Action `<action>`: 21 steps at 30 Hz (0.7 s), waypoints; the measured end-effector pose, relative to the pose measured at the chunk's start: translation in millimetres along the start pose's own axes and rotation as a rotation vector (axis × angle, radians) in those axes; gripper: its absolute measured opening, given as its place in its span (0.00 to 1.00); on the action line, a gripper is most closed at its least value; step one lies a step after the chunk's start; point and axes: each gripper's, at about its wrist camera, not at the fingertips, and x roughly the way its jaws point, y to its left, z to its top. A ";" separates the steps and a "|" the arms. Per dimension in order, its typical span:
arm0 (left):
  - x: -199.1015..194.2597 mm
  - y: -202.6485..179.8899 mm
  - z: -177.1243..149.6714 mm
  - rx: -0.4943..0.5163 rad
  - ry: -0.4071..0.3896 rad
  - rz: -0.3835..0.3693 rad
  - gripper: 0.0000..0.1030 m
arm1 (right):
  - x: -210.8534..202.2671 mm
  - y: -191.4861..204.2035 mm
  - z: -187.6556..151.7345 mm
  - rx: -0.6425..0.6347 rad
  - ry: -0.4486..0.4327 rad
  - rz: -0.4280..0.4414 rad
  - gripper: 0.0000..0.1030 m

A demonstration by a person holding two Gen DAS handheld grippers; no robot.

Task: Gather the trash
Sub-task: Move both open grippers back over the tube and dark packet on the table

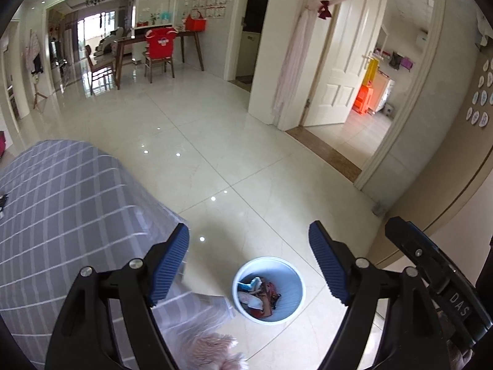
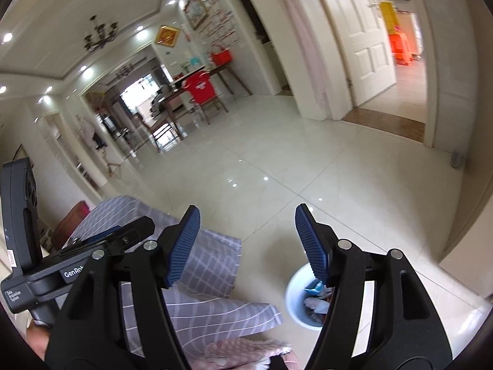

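glossy tiled floor (image 1: pixel 246 154), trash bin (image 1: pixel 268 288) beside checked tablecloth (image 1: pixel 61 209), both jaws wide apart, empty

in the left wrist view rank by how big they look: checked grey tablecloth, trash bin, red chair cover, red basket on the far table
1. checked grey tablecloth, close to the camera, so its lead is partly nearness
2. trash bin
3. red chair cover
4. red basket

The chair cover and basket are far off, so they appear smaller than they really are.
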 end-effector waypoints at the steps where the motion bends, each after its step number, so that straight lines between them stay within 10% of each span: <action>1: -5.3 9.7 -0.7 -0.002 -0.006 0.005 0.76 | 1.9 9.9 -0.7 -0.013 0.006 0.015 0.62; 21: -96.5 268.6 -27.9 -0.109 -0.047 0.346 0.79 | 102.6 269.7 -69.1 -0.309 0.260 0.283 0.64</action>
